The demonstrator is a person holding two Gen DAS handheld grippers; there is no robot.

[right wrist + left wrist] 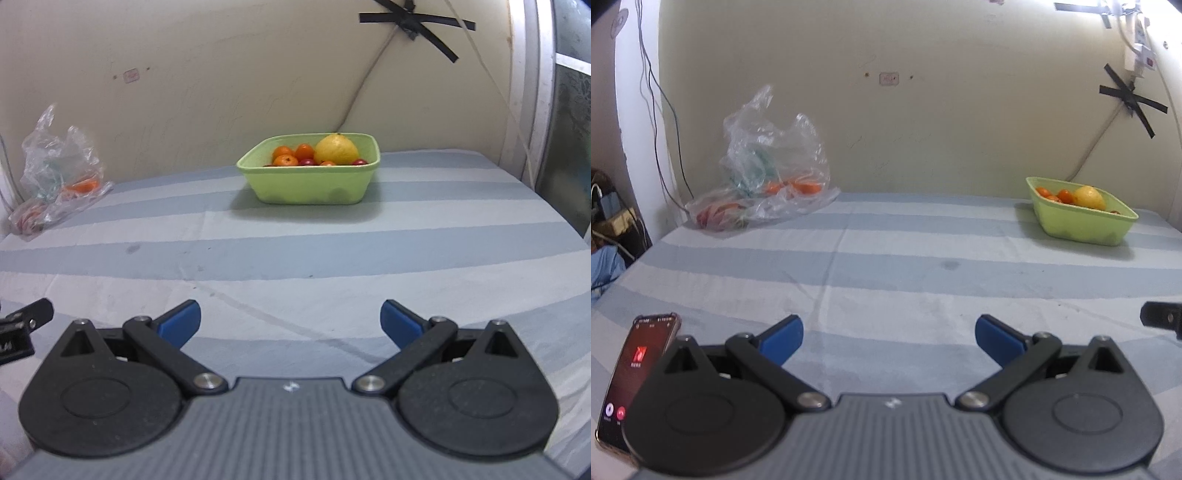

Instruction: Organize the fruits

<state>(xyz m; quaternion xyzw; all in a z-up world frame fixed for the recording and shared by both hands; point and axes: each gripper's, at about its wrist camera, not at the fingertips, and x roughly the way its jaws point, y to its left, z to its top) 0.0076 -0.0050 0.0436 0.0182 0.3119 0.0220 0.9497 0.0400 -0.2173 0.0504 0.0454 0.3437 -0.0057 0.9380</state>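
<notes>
my blue fingertips (783, 339) on the left gripper (888, 338) are spread wide with nothing between them, and the right gripper (290, 325) stands just as wide and just as empty, both low over the near edge of the striped cloth (886, 266). i judge they sit back here because no fruit is in reach yet: everything to sort lies at the far side against the wall. the green bowl (310, 184) is far and a little right, already holding a big yellow fruit (336, 149), several small oranges (284, 160) and some dark red ones, so it looks like the collecting place. the clear plastic bag (768, 177) slumps at the far left with orange and reddish fruit showing through, probably what is left to move. only the left view shows the phone (631, 373) lying near left beside my gripper with its screen lit; only the right view looks into the bowl well enough to tell the red fruits, and shows the window frame at far right.
</notes>
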